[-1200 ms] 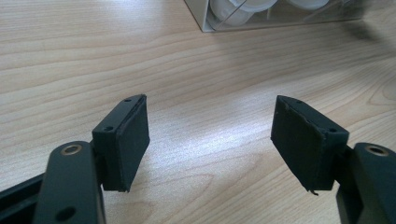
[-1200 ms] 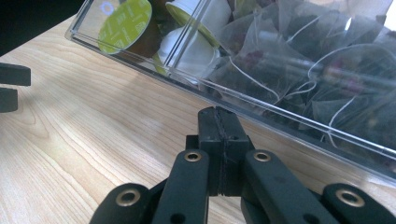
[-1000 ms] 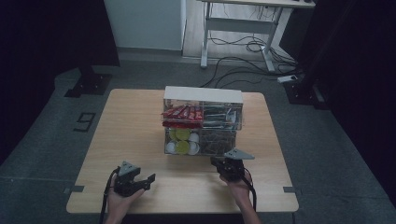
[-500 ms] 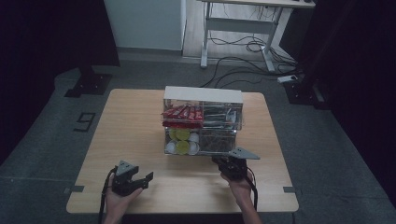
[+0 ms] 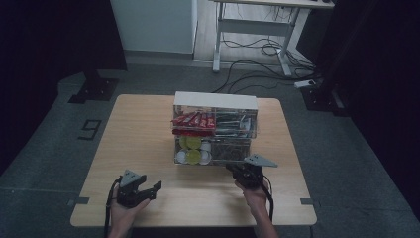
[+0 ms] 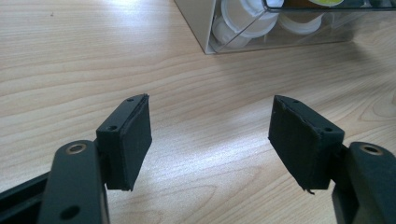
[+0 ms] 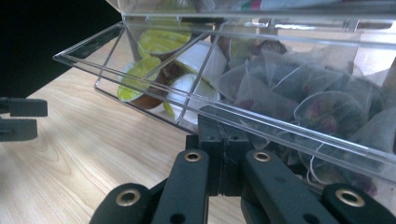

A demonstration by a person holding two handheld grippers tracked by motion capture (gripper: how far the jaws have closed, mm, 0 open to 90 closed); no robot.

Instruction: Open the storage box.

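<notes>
Right gripper (image 7: 223,154), lower centre of the right gripper view: jaws pressed together, tips at the front lip of the clear drawer (image 7: 243,122); whether the lip is pinched cannot be told. Drawer pulled forward from the clear organizer box (image 5: 215,126) at table (image 5: 143,144) centre, holding pods (image 7: 154,70) at left and tea bags (image 7: 303,98) at right. Left gripper (image 6: 210,135), lower left of the high view: jaws wide apart, empty, over bare wood.
</notes>
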